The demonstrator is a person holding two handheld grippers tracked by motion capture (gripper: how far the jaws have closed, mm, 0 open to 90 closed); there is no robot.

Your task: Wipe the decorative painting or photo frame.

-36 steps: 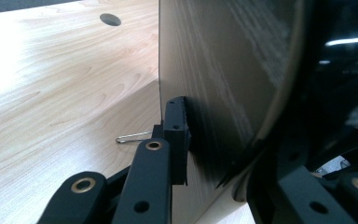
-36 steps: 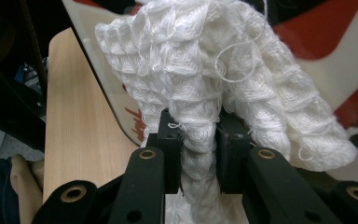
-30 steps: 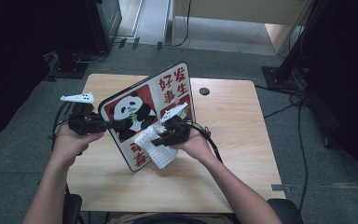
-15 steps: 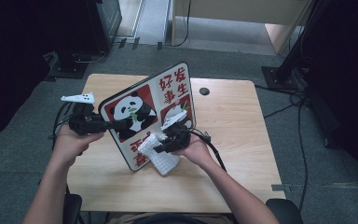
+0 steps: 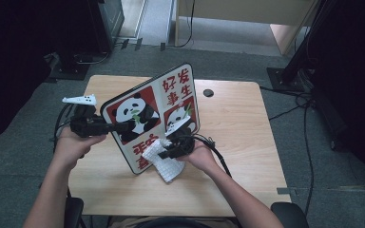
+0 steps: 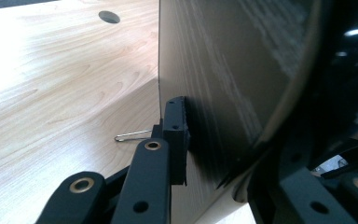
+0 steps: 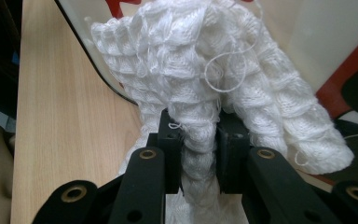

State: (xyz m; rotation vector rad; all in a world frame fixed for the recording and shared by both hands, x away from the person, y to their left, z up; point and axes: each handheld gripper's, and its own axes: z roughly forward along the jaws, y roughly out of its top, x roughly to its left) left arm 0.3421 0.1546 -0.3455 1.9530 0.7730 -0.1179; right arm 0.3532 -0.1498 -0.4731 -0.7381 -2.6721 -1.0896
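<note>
- The wooden surface [image 5: 247, 118] is light in colour, with a round dark cable hole [image 5: 208, 92] near its far edge.
- Grey carpet floor [image 5: 24, 142] lies all around it.
- Black cables [image 5: 309, 118] run over the floor at the right.
- A dark stand base [image 5: 69, 71] sits on the floor at the far left.

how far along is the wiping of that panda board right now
Done: the left hand-held gripper clamps the panda board tilted up on the table. In hand: the right hand-held gripper presses the white cloth on its lower front. Left: the upper panels, judging by cloth position.
</note>
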